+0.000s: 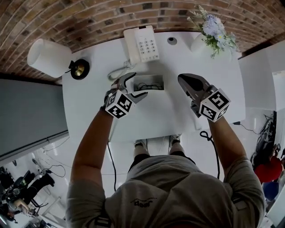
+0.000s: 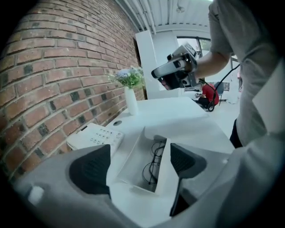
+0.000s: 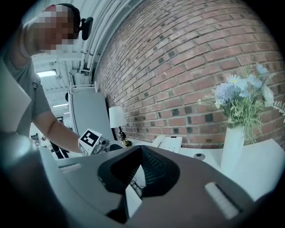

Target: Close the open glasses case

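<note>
The open white glasses case point(image 1: 149, 83) lies at the middle of the white table point(image 1: 89, 111), with dark thin-rimmed glasses point(image 2: 153, 162) inside it. My left gripper point(image 1: 136, 87) is open at the case's left end. In the left gripper view point(image 2: 139, 164) its right pad point(image 2: 187, 160) sits just outside the raised near flap point(image 2: 164, 167), and its left pad point(image 2: 91, 169) stands beyond the far wall. My right gripper point(image 1: 183, 79) hovers to the right of the case, shut and empty, pointing toward it. In the right gripper view point(image 3: 141, 162) a sliver of the case point(image 3: 132, 196) shows below the closed pads.
A white desk phone point(image 1: 141, 44) lies just behind the case. A white vase of pale flowers point(image 1: 211, 31) stands at the back right, and a white-shaded lamp point(image 1: 49, 58) at the back left. A brick wall point(image 1: 111, 13) runs behind the table.
</note>
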The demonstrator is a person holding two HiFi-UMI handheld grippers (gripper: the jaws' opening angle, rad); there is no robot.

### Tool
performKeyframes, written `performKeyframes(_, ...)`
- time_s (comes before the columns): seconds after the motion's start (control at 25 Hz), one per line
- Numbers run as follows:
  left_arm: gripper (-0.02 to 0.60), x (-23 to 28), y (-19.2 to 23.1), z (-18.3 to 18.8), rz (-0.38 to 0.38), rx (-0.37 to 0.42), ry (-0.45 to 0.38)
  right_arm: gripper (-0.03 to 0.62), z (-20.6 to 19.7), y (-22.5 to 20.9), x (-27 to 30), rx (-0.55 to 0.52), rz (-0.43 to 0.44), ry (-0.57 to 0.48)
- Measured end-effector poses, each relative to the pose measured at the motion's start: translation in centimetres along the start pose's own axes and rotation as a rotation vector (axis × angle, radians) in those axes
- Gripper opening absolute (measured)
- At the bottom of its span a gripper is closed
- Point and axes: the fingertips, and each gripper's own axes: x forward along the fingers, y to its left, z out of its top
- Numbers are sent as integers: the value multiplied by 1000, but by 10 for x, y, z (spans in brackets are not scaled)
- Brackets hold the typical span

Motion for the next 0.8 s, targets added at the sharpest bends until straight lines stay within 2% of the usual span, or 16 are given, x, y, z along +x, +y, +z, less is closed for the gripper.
performKeyframes(0.24,471,30,4,-25,-12,67,64,9,-14,-13,11,3,1,9)
performKeyframes(0.52,473,49,-5,-42,-59,110,112,9,-15,-14,22,0,16,7)
performKeyframes(0.8,473,60,-5,-50,-81,63,129,9,-18,-12,25,3,29,20)
